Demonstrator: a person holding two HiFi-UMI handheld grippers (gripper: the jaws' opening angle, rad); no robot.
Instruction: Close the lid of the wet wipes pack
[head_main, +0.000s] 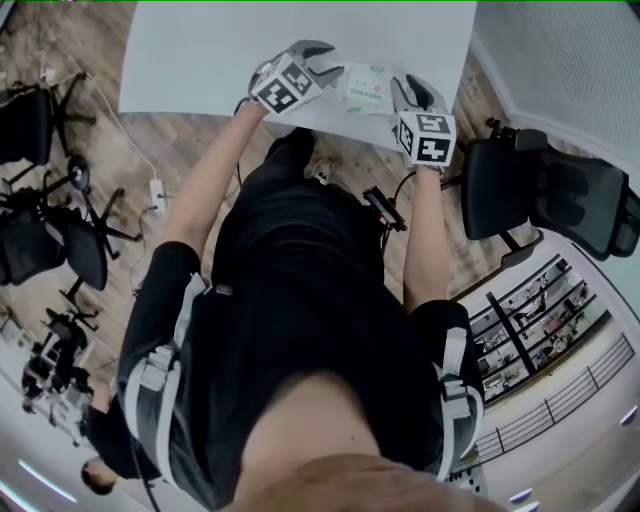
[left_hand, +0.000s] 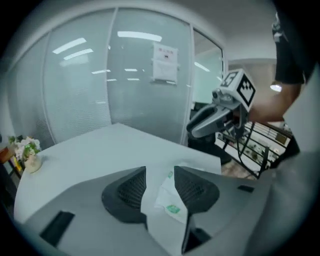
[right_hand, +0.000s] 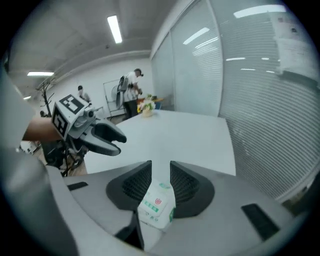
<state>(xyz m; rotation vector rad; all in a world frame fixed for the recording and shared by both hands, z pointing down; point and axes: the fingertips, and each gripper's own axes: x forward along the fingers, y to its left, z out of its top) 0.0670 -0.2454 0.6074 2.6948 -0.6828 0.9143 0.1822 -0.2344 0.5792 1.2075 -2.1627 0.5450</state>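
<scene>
No legible print: blurred green and red labels on the wet wipes pack (right_hand: 156, 207), unreadable wall notice (left_hand: 165, 62).

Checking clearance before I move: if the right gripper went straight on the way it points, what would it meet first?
Most likely the wet wipes pack, showing in the gap between the right gripper's fingers, on the white table. Depth is unclear; it could meet bare table instead.

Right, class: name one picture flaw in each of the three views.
Head view: fisheye bends the railing at the lower right. Left gripper view: soft all over, the print on the wet wipes pack unreadable, ceiling lights mirrored in the glass wall. Right gripper view: sharper, but with dark rounded corners and bowed blinds.
</scene>
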